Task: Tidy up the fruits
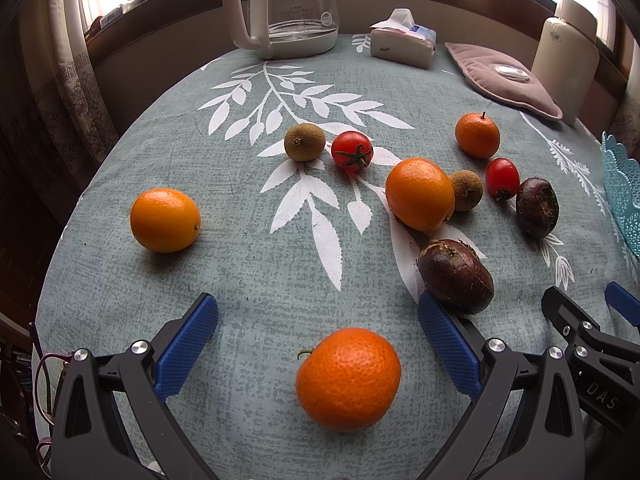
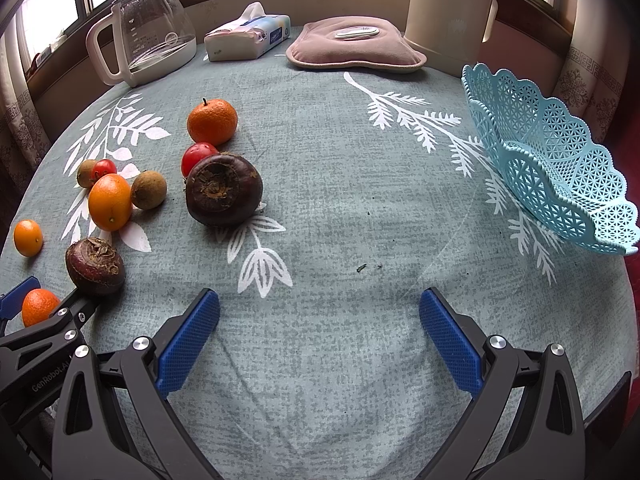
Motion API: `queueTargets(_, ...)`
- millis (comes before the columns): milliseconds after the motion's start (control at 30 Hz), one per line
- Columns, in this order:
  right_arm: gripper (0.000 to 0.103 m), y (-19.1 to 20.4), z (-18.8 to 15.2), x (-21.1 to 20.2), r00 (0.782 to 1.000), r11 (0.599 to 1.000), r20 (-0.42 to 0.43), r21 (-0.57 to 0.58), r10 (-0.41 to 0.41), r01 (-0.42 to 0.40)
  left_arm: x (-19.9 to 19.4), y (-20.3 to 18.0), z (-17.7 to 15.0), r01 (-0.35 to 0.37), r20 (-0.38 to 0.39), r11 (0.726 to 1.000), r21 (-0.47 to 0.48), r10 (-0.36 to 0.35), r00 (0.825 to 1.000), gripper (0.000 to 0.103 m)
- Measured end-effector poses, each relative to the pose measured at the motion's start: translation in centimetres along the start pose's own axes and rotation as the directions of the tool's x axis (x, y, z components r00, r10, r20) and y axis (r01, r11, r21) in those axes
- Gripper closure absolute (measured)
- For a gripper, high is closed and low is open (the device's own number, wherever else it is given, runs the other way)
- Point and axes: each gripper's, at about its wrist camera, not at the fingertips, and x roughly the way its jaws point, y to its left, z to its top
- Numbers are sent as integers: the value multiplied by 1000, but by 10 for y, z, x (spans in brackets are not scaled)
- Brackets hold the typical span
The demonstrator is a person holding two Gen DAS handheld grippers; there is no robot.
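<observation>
Left gripper (image 1: 318,344) spread wide around mandarin (image 1: 348,378), stem pointing nine o'clock; right gripper (image 2: 320,340) spread, empty.

left gripper (image 1: 318,340) held wide apart over the tablecloth (image 1: 248,264), nothing between the pads but a mandarin (image 1: 348,378) resting untouched near the front edge. a dark water chestnut (image 1: 456,276) sits just beside the right pad. one orange kumquat (image 1: 165,220) lies alone toward the left edge. glass kettle (image 1: 288,8) and tissue pack (image 1: 402,38) stand at the far edge. blue basket (image 1: 624,196) at the right edge.
</observation>
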Motion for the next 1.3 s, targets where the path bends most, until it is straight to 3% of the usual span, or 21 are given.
queueTargets(433, 2, -2, 1, -2, 1000, 1000, 9, 15, 20, -20, -11, 3, -1, 38, 29, 999, -20, -37, 999, 5)
queueTargets(733, 2, -15, -1, -19, 992, 992, 92, 81, 88, -95, -31, 0, 3, 26, 113, 999, 41, -31, 993, 5)
queueTargets(1033, 2, -13, -3, -42, 973, 986, 191, 84, 129, -147, -59, 32, 18, 14, 187, 1000, -16, -11, 982, 5)
queueTargets(1300, 2, 5, -9, -53, 955, 973, 198, 22, 219, -228, -60, 69, 28, 13, 189, 996, -85, 4, 982, 5)
